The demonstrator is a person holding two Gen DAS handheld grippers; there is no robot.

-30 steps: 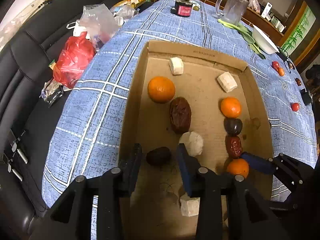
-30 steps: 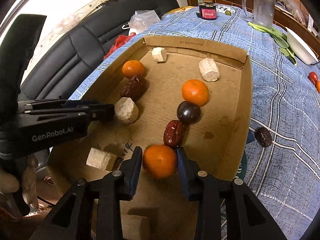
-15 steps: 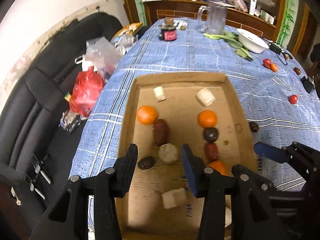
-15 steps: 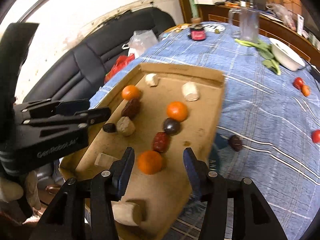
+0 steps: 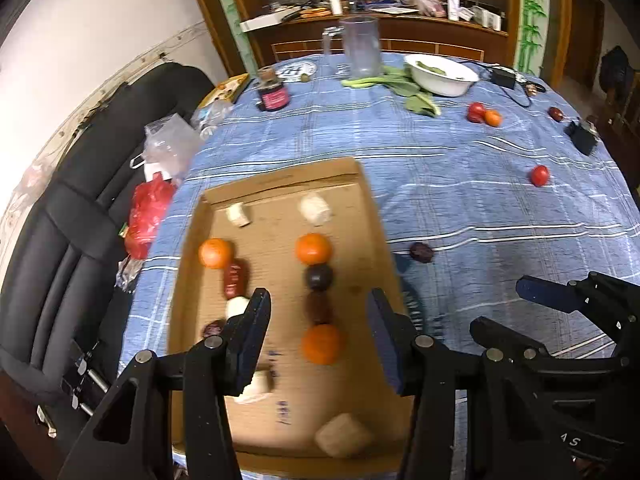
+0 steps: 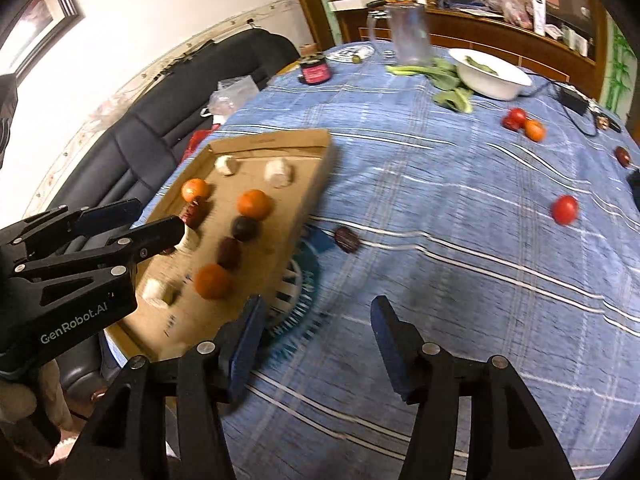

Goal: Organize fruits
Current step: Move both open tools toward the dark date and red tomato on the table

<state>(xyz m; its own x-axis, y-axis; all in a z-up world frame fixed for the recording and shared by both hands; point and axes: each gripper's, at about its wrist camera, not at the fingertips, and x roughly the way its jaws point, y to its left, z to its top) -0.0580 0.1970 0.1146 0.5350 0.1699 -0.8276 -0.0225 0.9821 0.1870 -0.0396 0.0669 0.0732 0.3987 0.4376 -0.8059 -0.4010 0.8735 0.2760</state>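
A lived-in home dining room. A round surface (image 5: 460,200) under a blue plaid cloth fills the middle. On its far side stand a clear plastic pitcher (image 5: 360,46), a white bowl (image 5: 440,74) and loose green leaves (image 5: 400,84). Beyond it, a dark wooden sideboard (image 5: 400,28) is cluttered with bottles, papers and bags. A black leather sofa (image 5: 80,240) runs along the left wall, carrying plastic bags (image 5: 168,148).

Looking steeply down past open fingers (image 5: 256,332) from above: left view onto cardboard tray (image 5: 372,216), right view (image 6: 248,328) onto blue tablecloth (image 6: 460,260) beside it. Shared: tray (image 6: 320,160), cloth.
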